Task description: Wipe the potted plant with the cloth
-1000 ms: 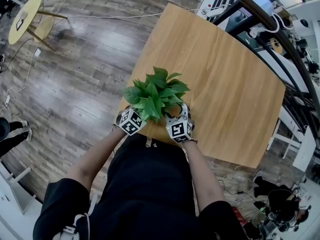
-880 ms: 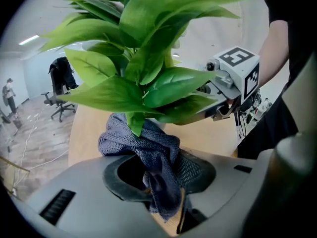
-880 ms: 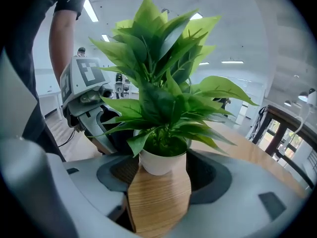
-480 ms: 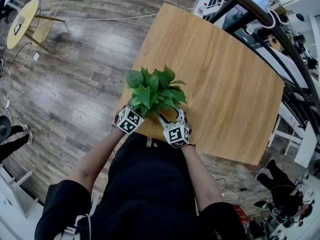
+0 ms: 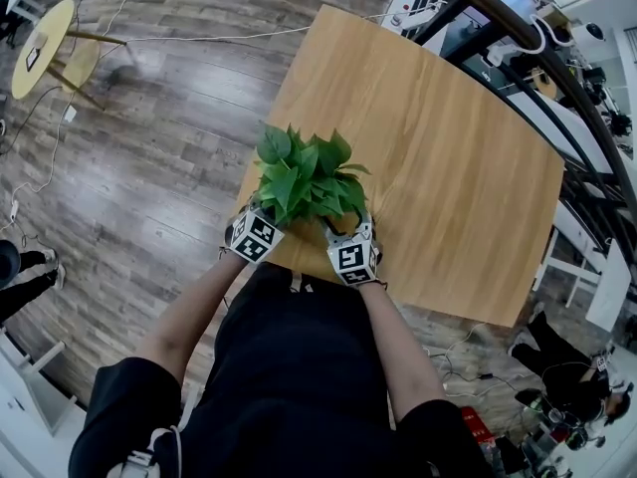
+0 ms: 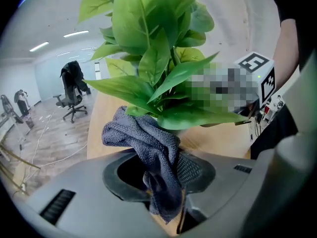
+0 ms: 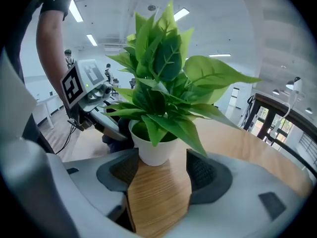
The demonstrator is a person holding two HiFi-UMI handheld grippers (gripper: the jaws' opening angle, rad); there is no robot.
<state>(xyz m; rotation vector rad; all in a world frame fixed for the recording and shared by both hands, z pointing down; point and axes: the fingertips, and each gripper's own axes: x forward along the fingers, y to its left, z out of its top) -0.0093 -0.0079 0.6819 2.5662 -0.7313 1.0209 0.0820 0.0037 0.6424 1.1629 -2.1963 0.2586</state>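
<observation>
The potted plant (image 5: pixel 304 177) stands near the wooden table's (image 5: pixel 448 147) front edge, and its green leaves hide the pot in the head view. In the right gripper view the white pot (image 7: pixel 153 150) sits just ahead of my right gripper (image 7: pixel 161 170), which is open with a pad on each side. My left gripper (image 6: pixel 161 175) is shut on a grey cloth (image 6: pixel 148 143), and the bunched end of the cloth touches the lower leaves (image 6: pixel 158 58). From above, the left gripper (image 5: pixel 271 222) is at the plant's left and the right gripper (image 5: pixel 343 227) at its near right.
A round yellow side table (image 5: pixel 45 38) and cables lie on the wood floor at far left. Dark railings and desks (image 5: pixel 557 78) run along the right. An office chair (image 6: pixel 72 95) stands further off. The person's torso is close behind the table edge.
The leaves have swayed and rearranged while the left gripper's cloth shifted slightly along the plant's left side. The right gripper has stayed by the pot.
</observation>
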